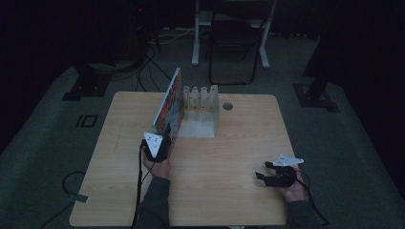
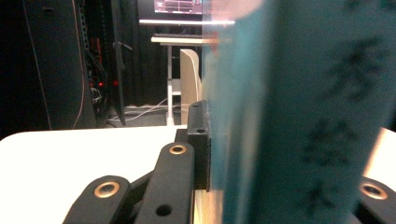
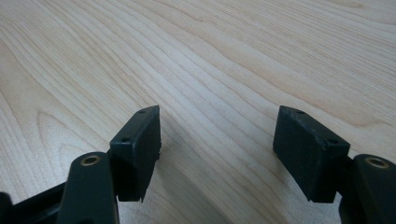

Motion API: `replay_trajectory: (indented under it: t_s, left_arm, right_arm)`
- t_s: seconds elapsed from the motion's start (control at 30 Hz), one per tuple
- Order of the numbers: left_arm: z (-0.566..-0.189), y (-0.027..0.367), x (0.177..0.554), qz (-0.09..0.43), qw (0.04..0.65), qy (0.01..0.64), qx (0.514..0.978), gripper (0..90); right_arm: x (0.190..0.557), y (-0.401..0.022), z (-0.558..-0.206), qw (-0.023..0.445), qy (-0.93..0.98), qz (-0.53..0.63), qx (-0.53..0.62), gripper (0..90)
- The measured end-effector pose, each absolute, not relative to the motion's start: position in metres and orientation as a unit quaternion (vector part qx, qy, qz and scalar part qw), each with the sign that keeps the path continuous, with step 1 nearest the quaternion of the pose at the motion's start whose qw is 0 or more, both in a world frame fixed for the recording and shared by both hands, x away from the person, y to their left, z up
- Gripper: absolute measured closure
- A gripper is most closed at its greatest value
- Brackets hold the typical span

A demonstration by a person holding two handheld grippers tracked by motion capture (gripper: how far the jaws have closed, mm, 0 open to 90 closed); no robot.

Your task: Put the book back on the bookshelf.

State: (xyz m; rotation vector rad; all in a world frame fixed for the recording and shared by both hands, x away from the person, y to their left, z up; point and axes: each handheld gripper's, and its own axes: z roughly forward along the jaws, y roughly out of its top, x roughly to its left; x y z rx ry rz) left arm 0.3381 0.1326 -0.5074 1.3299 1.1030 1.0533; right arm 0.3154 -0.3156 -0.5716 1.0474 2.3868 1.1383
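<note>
A thin book (image 1: pixel 172 102) with a colourful cover stands on edge on the wooden table (image 1: pixel 229 143), its far end beside a white slotted rack (image 1: pixel 201 98). My left gripper (image 1: pixel 165 136) is shut on the book's near end. In the left gripper view the teal spine (image 2: pixel 303 116) with dark characters rises between the jaws, one of the fingers (image 2: pixel 198 140) pressed flat against it, and a white rack divider (image 2: pixel 190 70) shows behind. My right gripper (image 1: pixel 263 170) rests low over the table's right front, open, with bare wood between its pads (image 3: pixel 217 140).
A round cable hole (image 1: pixel 228 106) sits right of the rack. Beyond the table's far edge stand a dark folding chair (image 1: pixel 234 43), white desk legs (image 1: pixel 196 38) and floor cables (image 1: pixel 148 62). A cable (image 1: pixel 139 191) trails from each gripper toward the near edge.
</note>
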Motion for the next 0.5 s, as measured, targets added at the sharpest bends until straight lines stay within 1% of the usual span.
replay_trajectory:
  t_s: [0.5]
  left_arm:
    - [-0.5107,0.1363,0.3377,0.450,0.520,0.455,0.566,76.3]
  right_arm:
    - [0.3153,-0.3153,-0.5717,0.150,0.830,0.395,0.363,31.7]
